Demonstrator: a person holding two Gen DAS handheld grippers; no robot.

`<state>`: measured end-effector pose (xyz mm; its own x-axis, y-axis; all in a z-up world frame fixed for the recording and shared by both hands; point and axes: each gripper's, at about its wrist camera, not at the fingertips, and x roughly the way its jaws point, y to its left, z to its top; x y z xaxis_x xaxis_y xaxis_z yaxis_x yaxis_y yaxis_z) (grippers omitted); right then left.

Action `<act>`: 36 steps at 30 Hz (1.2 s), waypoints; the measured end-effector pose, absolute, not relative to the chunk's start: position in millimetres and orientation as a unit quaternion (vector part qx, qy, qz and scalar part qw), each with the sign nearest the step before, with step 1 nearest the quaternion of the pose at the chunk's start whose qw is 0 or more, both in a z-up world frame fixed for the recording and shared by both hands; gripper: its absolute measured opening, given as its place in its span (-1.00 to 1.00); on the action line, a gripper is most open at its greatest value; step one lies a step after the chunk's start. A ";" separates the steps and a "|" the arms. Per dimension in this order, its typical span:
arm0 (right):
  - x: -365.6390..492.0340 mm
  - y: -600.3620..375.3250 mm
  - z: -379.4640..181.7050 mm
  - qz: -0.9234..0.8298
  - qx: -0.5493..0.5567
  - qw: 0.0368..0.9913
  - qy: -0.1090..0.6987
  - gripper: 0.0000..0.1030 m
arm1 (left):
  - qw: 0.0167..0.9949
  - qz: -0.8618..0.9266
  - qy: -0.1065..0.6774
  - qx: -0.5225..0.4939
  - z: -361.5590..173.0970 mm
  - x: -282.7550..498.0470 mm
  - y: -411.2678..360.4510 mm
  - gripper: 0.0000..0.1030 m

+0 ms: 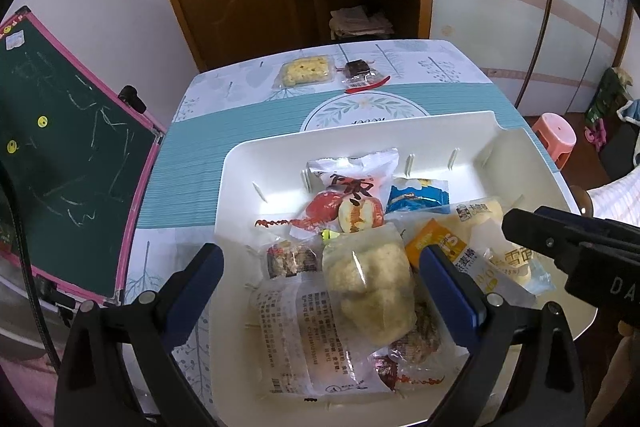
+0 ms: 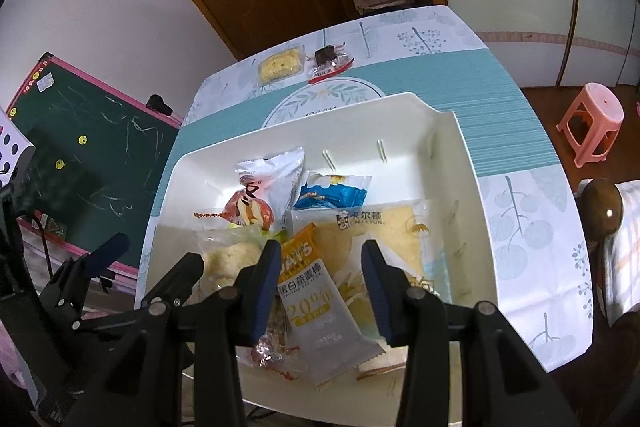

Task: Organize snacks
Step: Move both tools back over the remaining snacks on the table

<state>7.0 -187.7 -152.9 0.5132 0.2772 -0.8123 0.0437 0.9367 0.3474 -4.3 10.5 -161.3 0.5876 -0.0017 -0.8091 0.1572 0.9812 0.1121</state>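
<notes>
A white bin (image 1: 360,131) (image 2: 464,155) on the table holds several wrapped snacks. My left gripper (image 1: 322,273) is open above it, its fingers either side of a pale bun packet (image 1: 368,287). My right gripper (image 2: 320,267) is open over an orange and grey oat bar (image 2: 316,291) and a yellow cake packet (image 2: 396,227); it enters the left wrist view (image 1: 560,239) from the right. A red-printed packet (image 1: 348,195) and a blue packet (image 1: 418,195) lie further back in the bin. Beyond the bin, a yellow cracker packet (image 1: 306,71) (image 2: 280,67) and a brown cake packet (image 1: 360,73) (image 2: 330,61) lie on the table.
The table has a teal and floral cloth (image 1: 192,163). A green chalkboard with a pink frame (image 1: 60,155) leans at the table's left. A pink stool (image 2: 592,123) stands on the floor to the right. A wooden door and shelf stand behind.
</notes>
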 end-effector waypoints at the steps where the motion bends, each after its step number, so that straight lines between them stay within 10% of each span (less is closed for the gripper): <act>1: 7.0 -187.3 -153.2 0.068 0.163 0.854 0.489 -0.18 | 0.886 -0.045 0.453 0.086 -161.9 -3.9 10.4 0.90; 36: 197.5 -199.6 -0.6 0.057 0.032 0.895 0.441 -0.19 | 0.907 -0.025 0.372 0.197 -25.2 187.1 25.1 0.90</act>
<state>197.5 -199.6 -0.6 0.6042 0.1312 -0.7860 -0.0739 0.9913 0.1087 187.1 25.1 -25.2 0.7227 0.1015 -0.6837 0.1910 0.9213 0.3387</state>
